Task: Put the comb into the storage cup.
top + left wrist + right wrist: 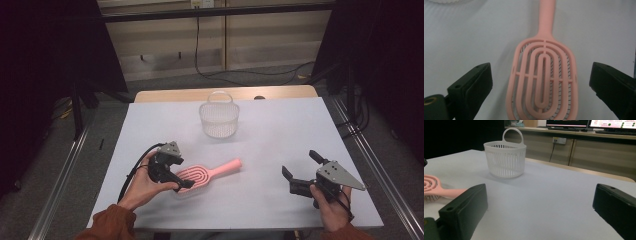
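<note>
Left claw (541, 82) astride pink brush (543, 82), handle toward basket (219, 120)

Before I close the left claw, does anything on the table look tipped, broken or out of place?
Nothing stands out. The pink hairbrush lies flat, bristles down and looks intact, between the open left claw jaws. The white basket stands upright.
</note>
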